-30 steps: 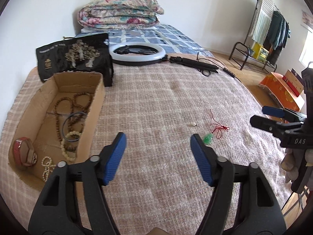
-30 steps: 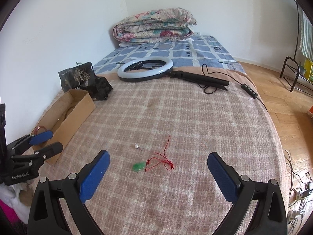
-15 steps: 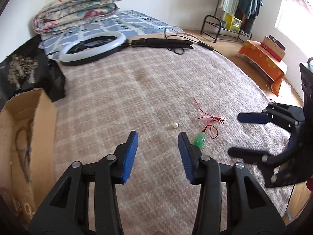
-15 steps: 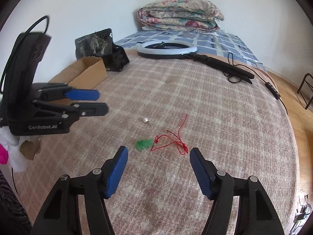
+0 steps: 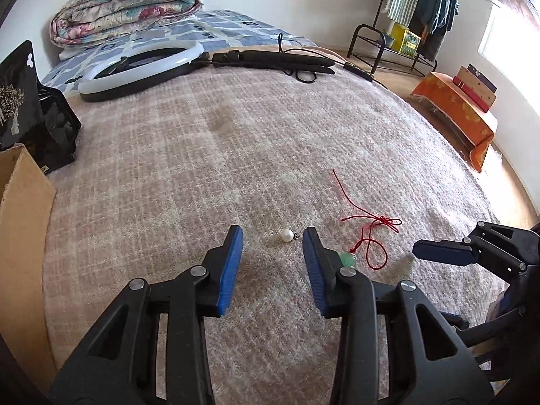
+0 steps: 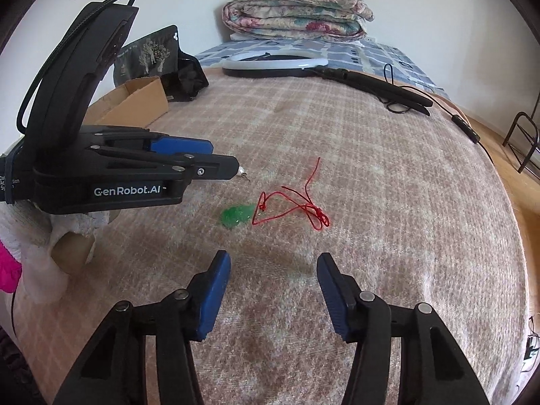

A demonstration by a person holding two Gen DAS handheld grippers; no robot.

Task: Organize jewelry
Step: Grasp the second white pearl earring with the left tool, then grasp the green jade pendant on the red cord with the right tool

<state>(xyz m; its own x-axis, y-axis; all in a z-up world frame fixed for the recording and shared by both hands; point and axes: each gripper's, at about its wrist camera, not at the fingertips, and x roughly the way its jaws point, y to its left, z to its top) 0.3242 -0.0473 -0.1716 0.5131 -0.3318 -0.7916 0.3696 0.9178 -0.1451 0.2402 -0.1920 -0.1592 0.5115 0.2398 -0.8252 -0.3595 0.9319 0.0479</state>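
A white pearl earring [image 5: 286,235] lies on the pink plaid blanket [image 5: 202,155], just ahead of and between the fingertips of my left gripper [image 5: 272,236], which is open and low over it. To its right lies a green pendant [image 5: 348,259] on a red cord [image 5: 374,226]. In the right wrist view the green pendant [image 6: 236,216] and red cord [image 6: 297,202] lie ahead of my open, empty right gripper [image 6: 273,263]. The left gripper [image 6: 219,158] reaches in from the left, hiding most of the earring [image 6: 243,174].
A cardboard box [image 5: 20,209] stands at the left edge, with a black bag [image 5: 30,114] behind it. A ring light [image 5: 141,67] with its black stand [image 5: 276,60] and a folded quilt [image 5: 128,3] lie at the back. The bed edge is right.
My left gripper has swung right from the box to the earring and narrowed its opening. My right gripper has moved closer to the pendant and narrowed too.
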